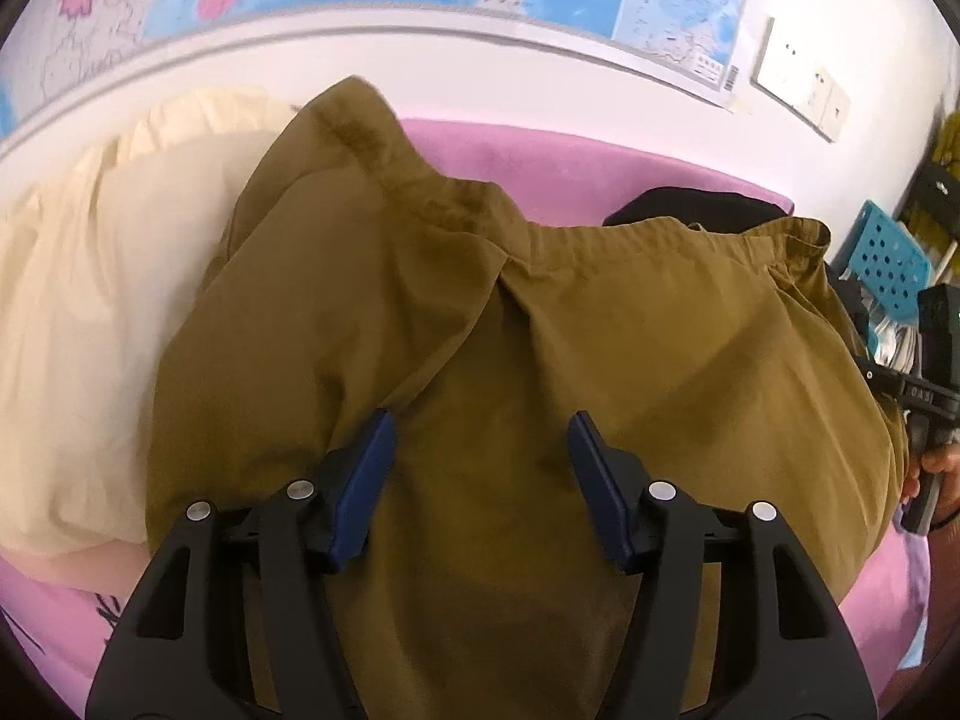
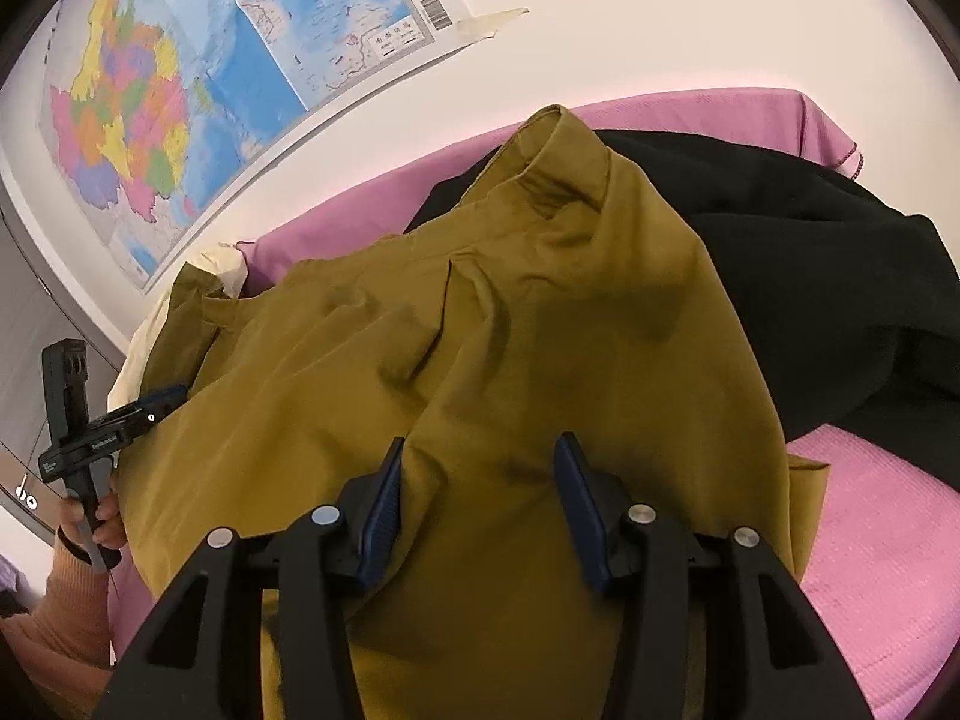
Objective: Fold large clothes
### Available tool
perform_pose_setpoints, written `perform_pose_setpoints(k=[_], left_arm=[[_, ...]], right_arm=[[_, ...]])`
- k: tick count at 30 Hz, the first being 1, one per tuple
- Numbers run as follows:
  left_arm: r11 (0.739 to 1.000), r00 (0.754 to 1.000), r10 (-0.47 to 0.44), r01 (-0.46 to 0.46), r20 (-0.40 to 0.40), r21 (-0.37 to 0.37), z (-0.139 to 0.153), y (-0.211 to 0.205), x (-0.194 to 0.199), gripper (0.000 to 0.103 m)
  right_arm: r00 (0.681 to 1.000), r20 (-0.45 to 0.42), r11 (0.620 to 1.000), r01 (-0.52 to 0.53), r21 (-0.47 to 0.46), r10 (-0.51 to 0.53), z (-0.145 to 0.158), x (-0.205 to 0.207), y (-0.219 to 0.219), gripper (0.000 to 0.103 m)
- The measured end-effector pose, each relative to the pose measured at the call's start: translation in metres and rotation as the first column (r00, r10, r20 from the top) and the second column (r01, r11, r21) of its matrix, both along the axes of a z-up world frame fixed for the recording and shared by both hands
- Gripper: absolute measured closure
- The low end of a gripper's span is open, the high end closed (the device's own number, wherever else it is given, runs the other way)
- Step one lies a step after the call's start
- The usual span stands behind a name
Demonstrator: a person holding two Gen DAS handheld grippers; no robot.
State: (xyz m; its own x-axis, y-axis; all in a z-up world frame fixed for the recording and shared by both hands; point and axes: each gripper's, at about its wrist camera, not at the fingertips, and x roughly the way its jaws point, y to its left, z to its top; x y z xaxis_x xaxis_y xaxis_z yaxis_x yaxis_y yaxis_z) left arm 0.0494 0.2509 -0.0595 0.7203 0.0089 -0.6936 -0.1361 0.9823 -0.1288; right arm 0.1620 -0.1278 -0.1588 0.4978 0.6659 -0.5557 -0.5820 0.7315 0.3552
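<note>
A large olive-brown garment with an elastic waistband lies spread on the pink-covered surface. It also fills the right wrist view. My left gripper is open, its blue pads hovering just above the cloth near its near edge. My right gripper is open too, over the garment's right part. The right gripper's body shows at the right edge of the left wrist view. The left gripper shows at the left of the right wrist view, at the garment's left edge.
A cream garment lies to the left of the olive one, a black garment to its right. A map hangs on the white wall behind. A blue perforated stool stands at far right.
</note>
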Motion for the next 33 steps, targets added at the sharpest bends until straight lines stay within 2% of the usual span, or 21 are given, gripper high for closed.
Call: perform_pose_setpoints(k=[2, 5, 7, 8, 11, 14, 17, 20, 22, 25, 27, 30, 33], left_arm=[[0.999, 1.000, 0.010, -0.010, -0.006, 0.038, 0.003, -0.007, -0.003, 0.043], [1.000, 1.000, 0.008, -0.008, 0.019, 0.029, 0.013, -0.012, -0.025, 0.039], [1.000, 0.997, 0.009, -0.008, 0.078, -0.007, 0.022, -0.007, -0.055, 0.031], [1.000, 0.994, 0.015, -0.013, 0.105, -0.025, 0.026, -0.002, -0.071, 0.031], [0.995, 0.988, 0.054, -0.042, 0.142, -0.085, 0.028, 0.011, -0.108, 0.030], [0.982, 0.985, 0.125, -0.105, 0.121, -0.156, 0.020, 0.027, -0.138, 0.030], [0.962, 0.988, 0.140, -0.121, 0.062, -0.244, 0.001, 0.037, -0.156, 0.030], [0.954, 0.991, 0.132, -0.124, 0.012, -0.273, -0.016, 0.034, -0.161, 0.030], [0.929, 0.995, 0.094, -0.094, -0.017, -0.357, -0.031, 0.032, -0.162, 0.030], [0.911, 0.997, 0.056, -0.069, -0.044, -0.407, -0.045, 0.022, -0.153, 0.030], [0.907, 0.999, 0.032, -0.041, -0.029, -0.418, -0.047, 0.013, -0.144, 0.025], [0.872, 1.000, -0.025, 0.014, -0.015, -0.489, -0.051, 0.004, -0.129, 0.025], [0.863, 1.000, -0.021, 0.019, 0.003, -0.504, -0.052, 0.002, -0.116, 0.013]], right_arm=[[0.999, -0.034, 1.000, 0.025, -0.010, -0.025, 0.007, -0.005, -0.002, 0.054], [0.999, -0.034, 0.998, 0.037, 0.055, -0.035, 0.026, -0.028, -0.017, 0.040], [0.999, -0.047, 0.992, 0.000, 0.129, 0.006, 0.033, -0.047, -0.030, 0.036], [0.998, -0.061, 0.987, -0.007, 0.162, 0.017, 0.035, -0.059, -0.038, 0.033], [0.994, -0.100, 0.976, -0.012, 0.217, 0.034, 0.030, -0.087, -0.059, 0.033], [0.987, -0.153, 0.964, -0.013, 0.266, 0.056, 0.016, -0.112, -0.075, 0.028], [0.964, -0.255, 0.957, 0.000, 0.291, 0.077, -0.010, -0.128, -0.081, 0.027], [0.945, -0.316, 0.949, 0.024, 0.314, 0.081, -0.029, -0.130, -0.078, 0.027], [0.939, -0.339, 0.939, 0.057, 0.338, 0.065, -0.035, -0.126, -0.075, 0.025], [0.940, -0.337, 0.926, 0.088, 0.368, 0.045, -0.036, -0.118, -0.069, 0.024], [0.943, -0.332, 0.920, 0.105, 0.378, 0.028, -0.033, -0.111, -0.060, 0.022], [0.946, -0.322, 0.924, 0.151, 0.351, -0.032, -0.029, -0.104, -0.047, 0.020], [0.947, -0.309, 0.919, 0.192, 0.343, -0.082, -0.026, -0.102, -0.037, 0.011]])
